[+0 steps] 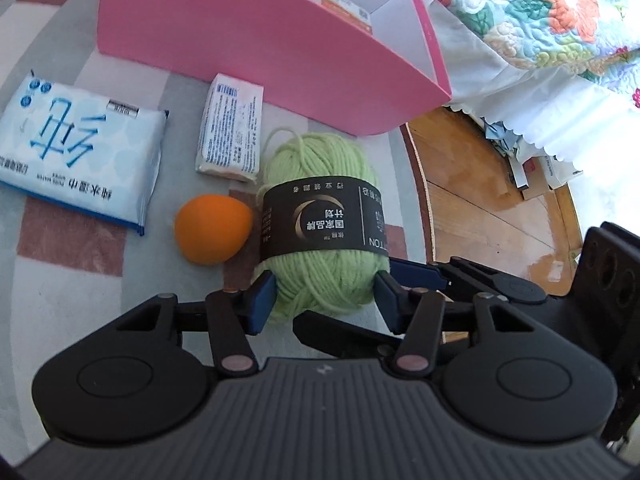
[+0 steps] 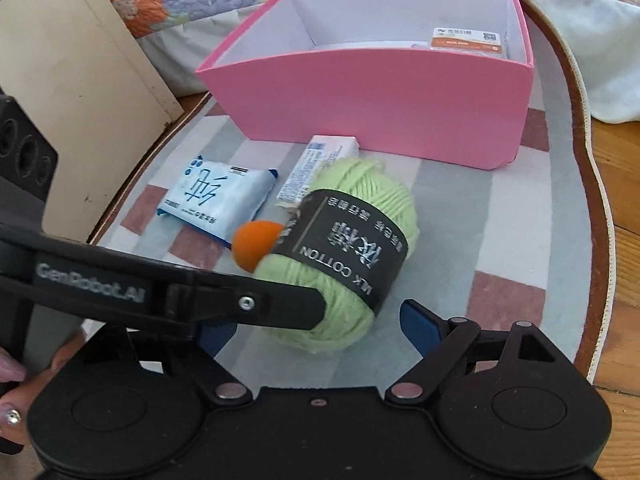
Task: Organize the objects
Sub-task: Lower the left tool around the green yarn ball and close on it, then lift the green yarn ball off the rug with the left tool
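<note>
A pale green yarn ball [image 1: 320, 216] with a black paper band lies on a striped mat. My left gripper [image 1: 324, 300] has its blue pads pressed on both sides of the ball's near end. In the right wrist view its black finger [image 2: 256, 304] crosses the yarn ball [image 2: 352, 248]. My right gripper [image 2: 316, 332] stands open just behind the ball, nothing pressed between its pads. An orange ball [image 1: 212, 228] touches the yarn's left side. Behind stands an open pink box [image 2: 380, 92] with a small orange-and-white pack [image 2: 466, 40] inside.
A blue wet-wipe pack [image 1: 76, 152] and a small white carton [image 1: 232, 140] lie on the mat [image 2: 500, 220] left of the yarn. A beige board [image 2: 68, 80] leans at the left. A floral quilt [image 1: 540, 12] hangs behind, and wooden floor [image 1: 480, 184] lies right of the mat.
</note>
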The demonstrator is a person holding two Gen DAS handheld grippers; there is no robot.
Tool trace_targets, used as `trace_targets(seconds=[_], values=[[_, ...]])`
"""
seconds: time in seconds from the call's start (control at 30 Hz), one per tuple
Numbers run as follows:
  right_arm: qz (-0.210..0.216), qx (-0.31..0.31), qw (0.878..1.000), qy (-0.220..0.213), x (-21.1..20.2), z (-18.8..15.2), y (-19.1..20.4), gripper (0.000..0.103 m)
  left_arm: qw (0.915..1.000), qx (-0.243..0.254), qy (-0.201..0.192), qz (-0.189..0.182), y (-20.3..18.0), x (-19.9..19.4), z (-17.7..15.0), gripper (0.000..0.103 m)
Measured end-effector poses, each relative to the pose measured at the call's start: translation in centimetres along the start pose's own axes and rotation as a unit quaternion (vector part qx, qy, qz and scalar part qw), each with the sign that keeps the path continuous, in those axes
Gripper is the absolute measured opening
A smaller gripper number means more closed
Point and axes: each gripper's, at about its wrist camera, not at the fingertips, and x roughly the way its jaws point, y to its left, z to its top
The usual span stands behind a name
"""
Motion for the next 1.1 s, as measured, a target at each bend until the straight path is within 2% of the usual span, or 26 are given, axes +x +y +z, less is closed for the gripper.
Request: trace_targets(seconds=[0.07,0.2,0.33,0.43,0.57,0.73,0.83,0.9,0.97,1.1], values=[[-0.002,-0.009,1.000,-0.005,0.0,0.1,-0.1,0.082,0.9999,0.009,-0.007,-0.001,-0.2,-0.3,0.0,0.051],[0.002,-0.026,1.000,-0.015,-0.3,0.3,0.0,0.082,0.9996,0.017,-0.009,-0.021,-0.5,-1.0,0.0,0.049],[0.023,-0.023,0.999,-0.016,-0.7,0.4,-0.1,0.082,0.9990,0.038,-0.024,-0.007,-0.9,-1.6,0.2,0.052],[0.010,-0.027,1.000,-0.009,-0.4,0.4,-0.1,0.088,0.9994,0.013,-0.026,-0.019,-0.2,-1.4,0.7,0.056],[0.006,-0.011,1.000,-0.008,-0.1,0.4,-0.5,0.089,0.9991,-0.011,-0.034,-0.024,0.8,-1.2,1.2,0.058],[0.021,0.002,1.000,-0.015,-0.1,0.4,-0.7,0.089,0.9991,-0.001,-0.036,-0.023,0.7,-0.4,1.7,0.057],[0.022,0.024,0.999,-0.017,0.3,0.6,-1.1,0.091,0.9995,0.009,-0.025,-0.018,0.5,0.5,2.4,0.060],[0.017,0.032,0.999,-0.015,0.7,0.6,-1.2,0.089,0.9995,0.007,-0.020,-0.022,0.7,0.7,2.5,0.060],[0.003,0.033,0.999,-0.007,1.2,0.5,-1.2,0.081,0.9995,0.012,-0.016,-0.025,0.6,0.8,2.5,0.059],[-0.009,0.021,1.000,-0.007,1.4,0.2,-0.7,0.075,0.9993,0.033,-0.011,-0.014,-0.1,0.9,2.1,0.057]])
